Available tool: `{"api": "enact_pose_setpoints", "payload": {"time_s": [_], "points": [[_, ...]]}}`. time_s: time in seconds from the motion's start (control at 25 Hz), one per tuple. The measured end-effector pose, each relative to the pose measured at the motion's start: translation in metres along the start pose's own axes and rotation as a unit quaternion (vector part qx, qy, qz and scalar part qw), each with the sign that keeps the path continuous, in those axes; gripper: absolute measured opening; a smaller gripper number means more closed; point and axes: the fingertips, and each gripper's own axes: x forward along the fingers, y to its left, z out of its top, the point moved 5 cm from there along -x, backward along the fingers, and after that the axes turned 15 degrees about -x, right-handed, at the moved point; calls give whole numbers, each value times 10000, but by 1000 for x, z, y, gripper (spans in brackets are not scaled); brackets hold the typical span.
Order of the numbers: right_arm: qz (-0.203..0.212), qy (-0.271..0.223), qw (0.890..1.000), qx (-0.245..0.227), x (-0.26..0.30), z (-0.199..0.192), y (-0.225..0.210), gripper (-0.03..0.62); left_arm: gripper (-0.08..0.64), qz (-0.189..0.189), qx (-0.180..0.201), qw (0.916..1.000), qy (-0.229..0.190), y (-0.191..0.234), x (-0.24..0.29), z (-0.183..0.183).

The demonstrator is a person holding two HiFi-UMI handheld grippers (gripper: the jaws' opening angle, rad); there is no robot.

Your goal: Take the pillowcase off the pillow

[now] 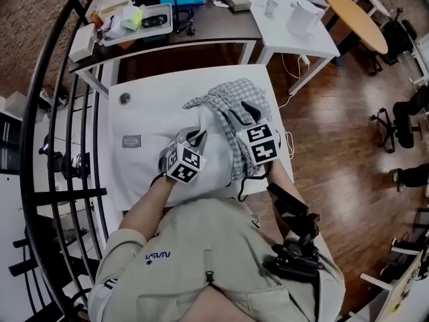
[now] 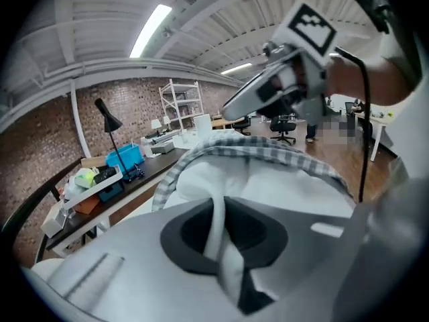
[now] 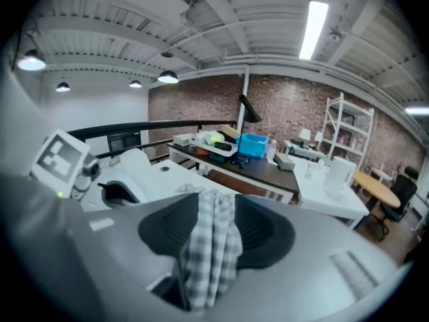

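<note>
1. Below my chin in the head view, my own torso (image 1: 214, 260) cut off the near end of the pillow (image 1: 218, 154). The tips of my left claw (image 1: 196, 138) and right claw (image 1: 242, 107) sank into cloth, so their grip was hard to read from there.
2. My left gripper view settled one side: the left claw was closed tight on a thin white fold of the pillow.
3. My right gripper view settled the other: the right claw was pinched on a bunched strip of the checked pillowcase (image 3: 213, 213), with the pads pressing it from both sides.
4. Only the head view gave the layout. The pillowcase was gathered at the pillow's far end, with bare white pillow between my claws, all on the white table (image 1: 151, 99).
5. Only the left gripper view showed the right claw raised above the checked edge.
6. The pillow lay along the table's right edge, with wooden floor (image 1: 335, 146) just beyond. Bare tabletop lay open to the left, a black railing (image 1: 25, 139) stood past it, and a cluttered dark desk (image 1: 214, 20) sat behind the far edge.
</note>
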Motion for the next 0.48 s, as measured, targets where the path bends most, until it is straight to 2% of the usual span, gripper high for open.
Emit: {"api": "enact_pose_setpoints", "payload": {"time_s": [0.12, 0.2, 0.32, 0.36, 0.44, 0.48], "points": [[94, 261, 9988, -397, 33, 12, 0, 206, 26, -16, 212, 9993, -292, -17, -15, -8], [300, 571, 9953, -727, 55, 11, 9, 246, 25, -19, 360, 9983, -460, -29, -26, -12], [825, 1203, 9815, -1242, 76, -2, 30, 250, 23, 76, 555, 9962, -662, -40, -39, -17], [903, 1345, 9773, -1368, 80, -6, 35, 216, 23, 115, 578, 9957, -719, -41, -44, -18], [727, 1509, 9727, -1607, 83, -6, 33, 42, 21, 162, 555, 9945, -869, -39, -55, -15], [546, 1544, 9718, -1698, 83, -4, 28, 20, 21, 173, 506, 9939, -968, -37, -62, -12]]}}
